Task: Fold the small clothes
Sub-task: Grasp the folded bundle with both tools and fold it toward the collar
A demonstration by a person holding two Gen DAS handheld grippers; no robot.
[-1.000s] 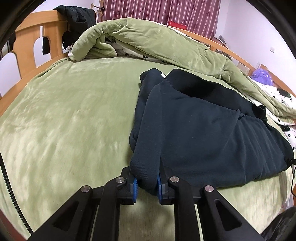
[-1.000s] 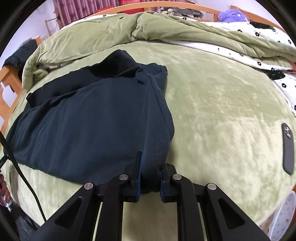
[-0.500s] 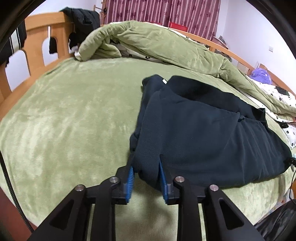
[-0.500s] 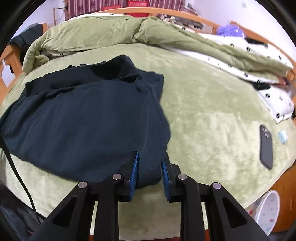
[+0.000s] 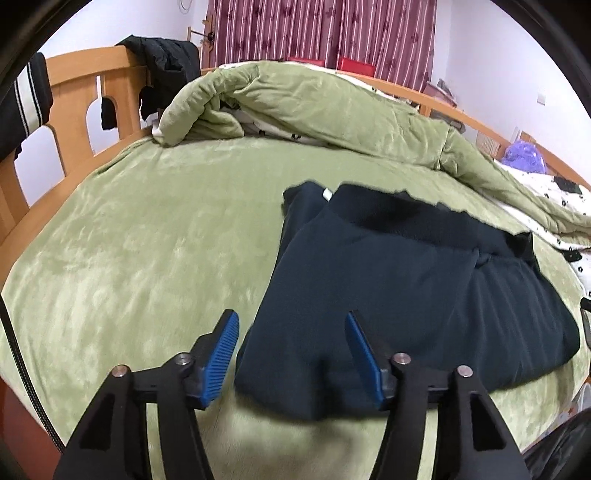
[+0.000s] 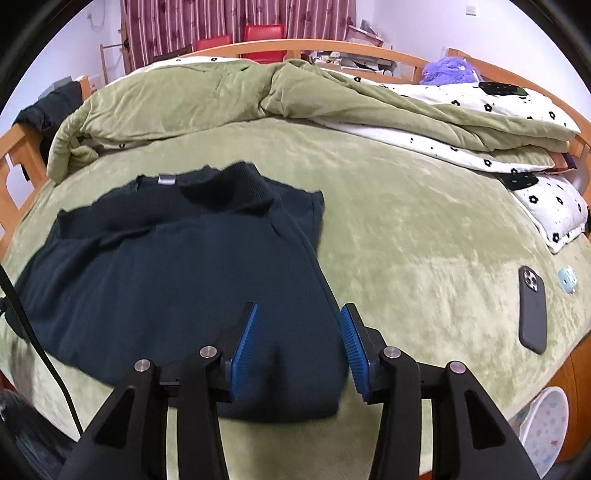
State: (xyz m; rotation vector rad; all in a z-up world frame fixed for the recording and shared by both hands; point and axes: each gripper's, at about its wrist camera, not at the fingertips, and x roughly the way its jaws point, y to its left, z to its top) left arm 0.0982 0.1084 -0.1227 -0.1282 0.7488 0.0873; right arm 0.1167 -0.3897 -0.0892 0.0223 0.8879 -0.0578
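Both tools [image 5: 291,334] [image 6: 298,326] agape over garment [image 5: 388,288] edge

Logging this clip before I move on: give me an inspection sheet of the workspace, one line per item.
Surface: bed with green plush cover.
Job's things: dark navy sweater, folded, lying flat.
Clutter: black phone, small blue gadget, bunched green quilt.
Grippers: left claw and right claw both open, near edge of sweater between pads.
Cables: black cable at left.
Surroundings: wooden bed frame, striped curtains.

home bedroom | wooden bed frame [image 5: 70,74] | green duvet [image 6: 207,96] | curtains [image 5: 325,29]
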